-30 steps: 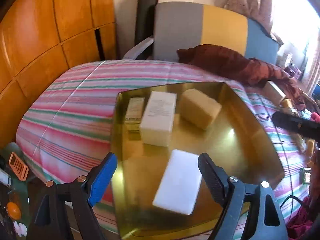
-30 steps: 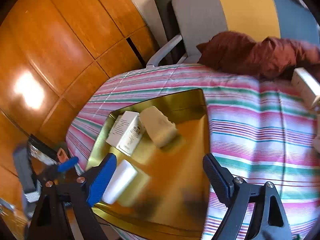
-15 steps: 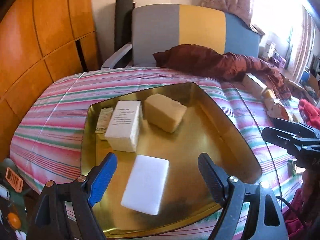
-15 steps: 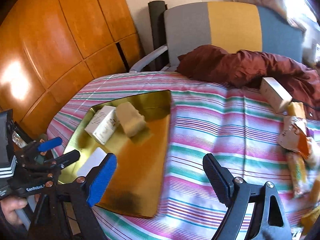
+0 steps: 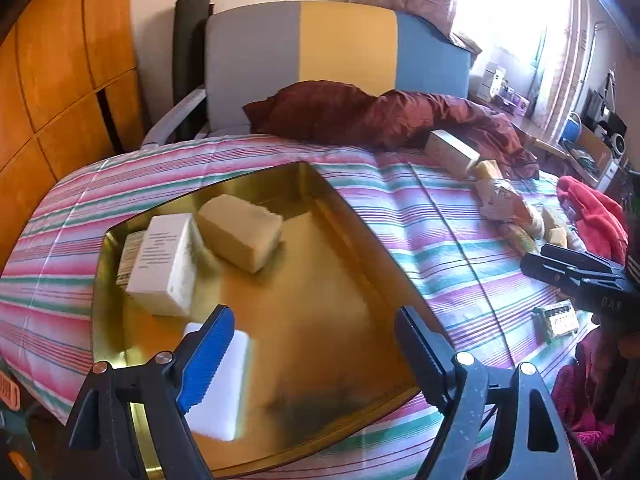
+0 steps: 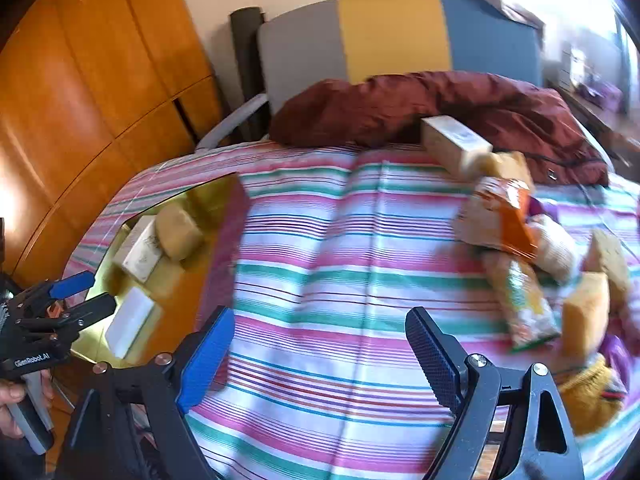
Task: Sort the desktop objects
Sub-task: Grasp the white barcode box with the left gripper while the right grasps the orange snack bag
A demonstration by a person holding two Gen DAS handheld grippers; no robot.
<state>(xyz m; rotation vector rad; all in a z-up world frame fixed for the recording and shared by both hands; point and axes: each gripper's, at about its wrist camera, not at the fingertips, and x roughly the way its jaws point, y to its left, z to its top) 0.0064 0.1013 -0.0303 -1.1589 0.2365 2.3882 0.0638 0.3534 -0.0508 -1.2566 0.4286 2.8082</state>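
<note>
A gold tray (image 5: 320, 320) lies on the striped cloth and holds a white carton (image 5: 164, 264), a tan block (image 5: 240, 236), a flat white block (image 5: 224, 392) and a small box (image 5: 130, 256) tucked beside the carton. My left gripper (image 5: 312, 344) hovers over the tray's near part, open, nothing between its fingers. My right gripper (image 6: 320, 340) is open over bare striped cloth, right of the tray (image 6: 188, 280). To its right lies a loose pile: a long tan box (image 6: 452, 144), an orange packet (image 6: 500, 216), a snack packet (image 6: 524, 304) and a yellow sponge (image 6: 584, 312).
A dark red blanket (image 5: 380, 116) is bunched at the far edge before a grey, yellow and blue chair back (image 5: 300, 48). Wooden cupboards (image 5: 60, 80) stand at left. A red cloth (image 5: 592, 216) and a small green box (image 5: 556, 320) lie at right. A hand (image 6: 16, 408) holds the left gripper.
The right gripper has swung right, from above the tray to over the striped cloth near the pile. The left gripper has also shifted right; the tray sits further left in its view. Both stayed open.
</note>
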